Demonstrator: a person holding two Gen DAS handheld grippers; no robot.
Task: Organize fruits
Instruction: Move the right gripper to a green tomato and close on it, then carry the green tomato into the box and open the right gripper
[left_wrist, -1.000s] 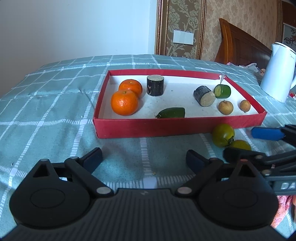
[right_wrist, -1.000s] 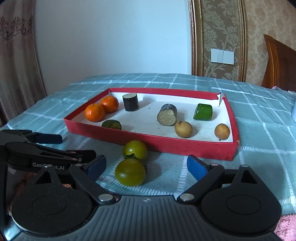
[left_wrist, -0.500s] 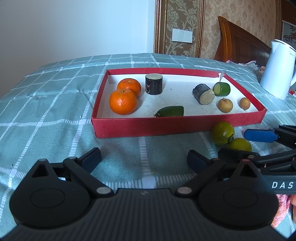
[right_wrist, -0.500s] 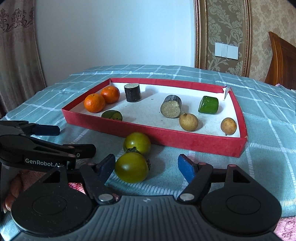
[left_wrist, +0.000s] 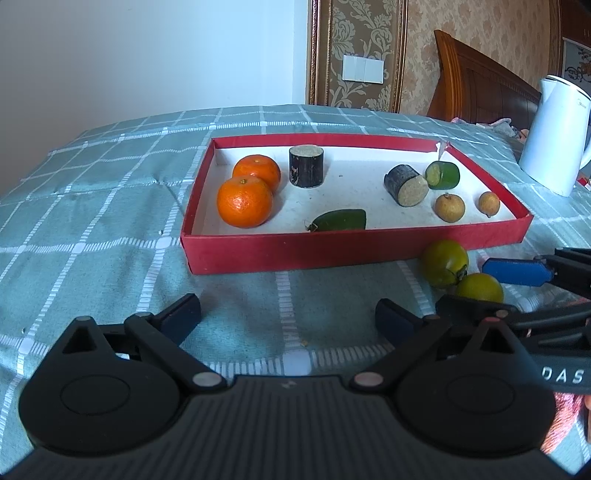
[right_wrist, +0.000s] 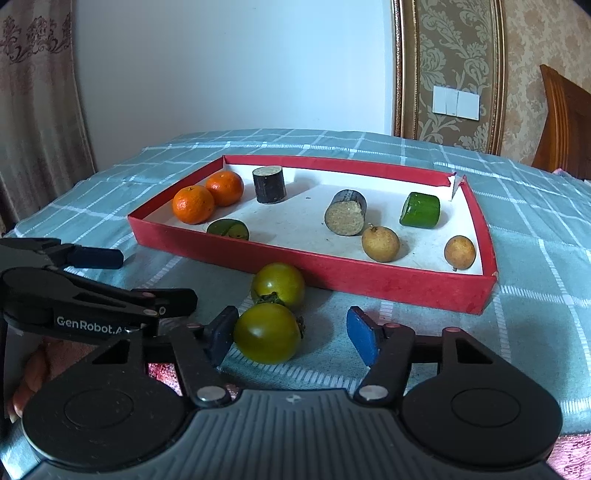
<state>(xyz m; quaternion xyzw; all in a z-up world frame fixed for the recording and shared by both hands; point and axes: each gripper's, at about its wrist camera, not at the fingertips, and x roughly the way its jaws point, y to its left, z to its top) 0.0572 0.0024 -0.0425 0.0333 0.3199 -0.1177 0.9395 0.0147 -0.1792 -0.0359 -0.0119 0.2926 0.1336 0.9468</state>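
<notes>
A red tray (right_wrist: 369, 280) on the checked cloth holds two oranges (right_wrist: 194, 204), two dark cut cylinders (right_wrist: 269, 183), green cut pieces (right_wrist: 421, 209) and two small brown fruits (right_wrist: 380, 243). Two green tomatoes lie on the cloth in front of the tray, one behind the other. My right gripper (right_wrist: 292, 328) straddles the nearer tomato (right_wrist: 266, 332), and its jaws are closing. The left pad (right_wrist: 221, 332) touches the fruit; the right pad stands apart from it. The farther tomato (right_wrist: 277, 284) rests against the tray wall. My left gripper (left_wrist: 288, 317) stands open over bare cloth, nothing between its fingers.
A white kettle (left_wrist: 550, 136) stands on the cloth right of the tray. A wooden headboard (left_wrist: 476, 85) rises behind it. The two grippers sit side by side at the near edge, the left one's fingers (right_wrist: 99, 258) reaching toward the tray's front left corner.
The right gripper's jaws have narrowed around the nearer green tomato, the left pad now reaching it. The left gripper has kept still and open.
</notes>
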